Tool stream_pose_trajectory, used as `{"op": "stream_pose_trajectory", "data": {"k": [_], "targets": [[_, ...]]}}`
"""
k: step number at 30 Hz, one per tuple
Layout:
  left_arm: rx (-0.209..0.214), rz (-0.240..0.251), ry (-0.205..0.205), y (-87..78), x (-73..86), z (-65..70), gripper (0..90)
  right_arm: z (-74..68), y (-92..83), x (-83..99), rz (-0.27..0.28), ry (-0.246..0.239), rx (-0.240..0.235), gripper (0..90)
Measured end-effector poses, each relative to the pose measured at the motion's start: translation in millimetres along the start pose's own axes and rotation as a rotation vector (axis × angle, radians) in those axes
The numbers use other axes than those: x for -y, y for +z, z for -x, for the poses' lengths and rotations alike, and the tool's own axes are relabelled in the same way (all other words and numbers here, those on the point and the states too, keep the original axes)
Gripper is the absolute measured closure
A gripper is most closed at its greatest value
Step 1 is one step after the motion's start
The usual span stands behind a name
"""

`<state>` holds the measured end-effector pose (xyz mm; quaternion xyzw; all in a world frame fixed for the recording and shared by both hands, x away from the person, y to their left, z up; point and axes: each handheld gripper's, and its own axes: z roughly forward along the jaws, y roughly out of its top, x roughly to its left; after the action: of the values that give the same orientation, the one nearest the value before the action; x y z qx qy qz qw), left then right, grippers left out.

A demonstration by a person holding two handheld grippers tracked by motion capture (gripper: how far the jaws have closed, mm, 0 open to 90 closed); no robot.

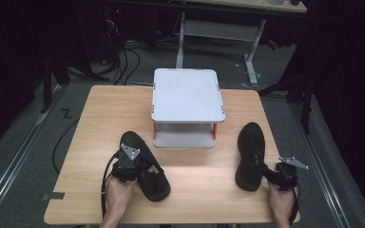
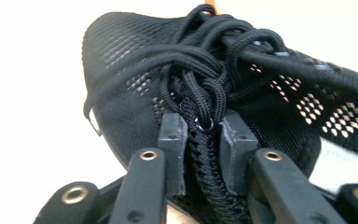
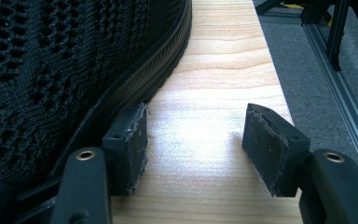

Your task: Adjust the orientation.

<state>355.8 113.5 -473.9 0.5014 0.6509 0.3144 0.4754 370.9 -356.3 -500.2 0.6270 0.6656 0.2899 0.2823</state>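
Fingers [image 2: 230, 140] astride shoe tongue [image 2: 205, 154]

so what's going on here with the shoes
A person at a wooden table works on a pair of black shoes with a gripper in each hand. The left gripper has closed on the tongue and laces of the left shoe. The right gripper is open beside the right shoe, one pad against its sole edge, nothing between the jaws. A small white two-level shelf stands behind, with nothing on it.
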Motion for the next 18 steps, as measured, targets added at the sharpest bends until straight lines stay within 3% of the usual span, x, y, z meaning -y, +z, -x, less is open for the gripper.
{"op": "stream_pose_trajectory", "data": {"k": [6,8,10,14,18], "targets": [[0.033,0.016,-0.034,-3.5,-7.9,-10.5,77.5,0.0,0.0,0.0,0.0,0.0,0.0,40.4],[0.064,0.02,-0.064,-6.0,-10.0,-12.3,78.9,-0.2,0.3,-0.3,0.0,-0.003,0.004,40.8],[0.075,0.013,-0.045,-5.9,-9.0,-9.8,79.2,-0.3,0.3,-0.2,0.0,-0.002,0.005,40.9],[0.095,0.01,-0.048,-7.9,-12.1,-9.7,79.4,-0.4,0.3,-0.2,-0.001,-0.002,0.005,40.9],[0.133,0.018,-0.079,-14.0,-17.4,-11.3,79.8,0.6,0.0,-0.1,0.001,0.003,-0.002,40.9]]}}
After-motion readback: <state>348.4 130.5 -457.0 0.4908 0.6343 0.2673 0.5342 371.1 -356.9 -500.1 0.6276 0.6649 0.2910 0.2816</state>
